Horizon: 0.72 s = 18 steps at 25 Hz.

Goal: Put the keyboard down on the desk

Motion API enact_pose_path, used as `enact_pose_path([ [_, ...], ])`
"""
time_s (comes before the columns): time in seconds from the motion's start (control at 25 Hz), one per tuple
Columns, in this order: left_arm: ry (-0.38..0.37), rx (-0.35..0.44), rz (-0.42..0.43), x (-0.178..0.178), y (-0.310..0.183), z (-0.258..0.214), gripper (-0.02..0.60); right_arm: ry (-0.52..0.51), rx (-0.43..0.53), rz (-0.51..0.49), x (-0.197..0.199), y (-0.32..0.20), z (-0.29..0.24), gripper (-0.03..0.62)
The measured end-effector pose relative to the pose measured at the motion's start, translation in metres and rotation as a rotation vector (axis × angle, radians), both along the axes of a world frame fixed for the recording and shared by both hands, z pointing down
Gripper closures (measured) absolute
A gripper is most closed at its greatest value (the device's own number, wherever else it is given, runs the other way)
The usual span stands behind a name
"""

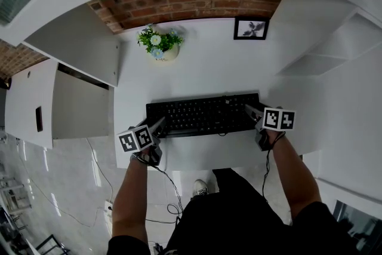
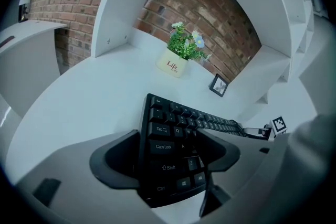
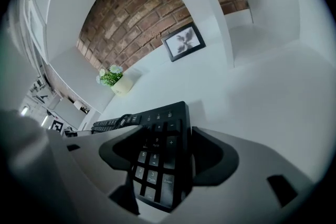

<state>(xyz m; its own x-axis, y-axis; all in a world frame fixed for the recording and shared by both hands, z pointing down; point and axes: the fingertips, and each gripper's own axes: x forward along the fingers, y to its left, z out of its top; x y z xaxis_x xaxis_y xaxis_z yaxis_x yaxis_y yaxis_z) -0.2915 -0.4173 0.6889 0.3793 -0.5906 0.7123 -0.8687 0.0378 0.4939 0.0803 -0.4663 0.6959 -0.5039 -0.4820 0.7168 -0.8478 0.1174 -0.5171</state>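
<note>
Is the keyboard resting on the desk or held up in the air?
Resting on the desk: the keyboard lies flat on it, left gripper and right gripper open around its ends.

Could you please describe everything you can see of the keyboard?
The keyboard is black, apparently plastic, with white legends and a number pad. It lies flat on the white desk near its front edge. Its ends sit between the open jaws of the left gripper and right gripper.

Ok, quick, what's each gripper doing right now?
Left gripper: open, jaws apart with the left end of the keyboard between them.
Right gripper: open, jaws apart with the keyboard's right end between them.
</note>
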Motion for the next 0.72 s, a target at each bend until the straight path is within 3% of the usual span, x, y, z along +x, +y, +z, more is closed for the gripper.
enact_pose_path([
  [0.32, -0.100, 0.011, -0.001, -0.002, 0.008, 0.002, 0.235, 0.242, 0.107, -0.069, 0.002, 0.000, -0.006, 0.316],
  [0.56, -0.335, 0.113, 0.088, -0.003, 0.005, -0.013, 0.238, 0.370, 0.205, -0.099, 0.003, 0.002, -0.016, 0.319],
  [0.64, -0.353, 0.141, 0.081, -0.005, 0.006, -0.020, 0.239, 0.414, 0.251, -0.109, 0.004, 0.004, -0.024, 0.324],
  [0.72, -0.342, 0.167, 0.065, -0.006, 0.009, -0.028, 0.240, 0.456, 0.299, -0.122, 0.005, 0.007, -0.034, 0.377],
])
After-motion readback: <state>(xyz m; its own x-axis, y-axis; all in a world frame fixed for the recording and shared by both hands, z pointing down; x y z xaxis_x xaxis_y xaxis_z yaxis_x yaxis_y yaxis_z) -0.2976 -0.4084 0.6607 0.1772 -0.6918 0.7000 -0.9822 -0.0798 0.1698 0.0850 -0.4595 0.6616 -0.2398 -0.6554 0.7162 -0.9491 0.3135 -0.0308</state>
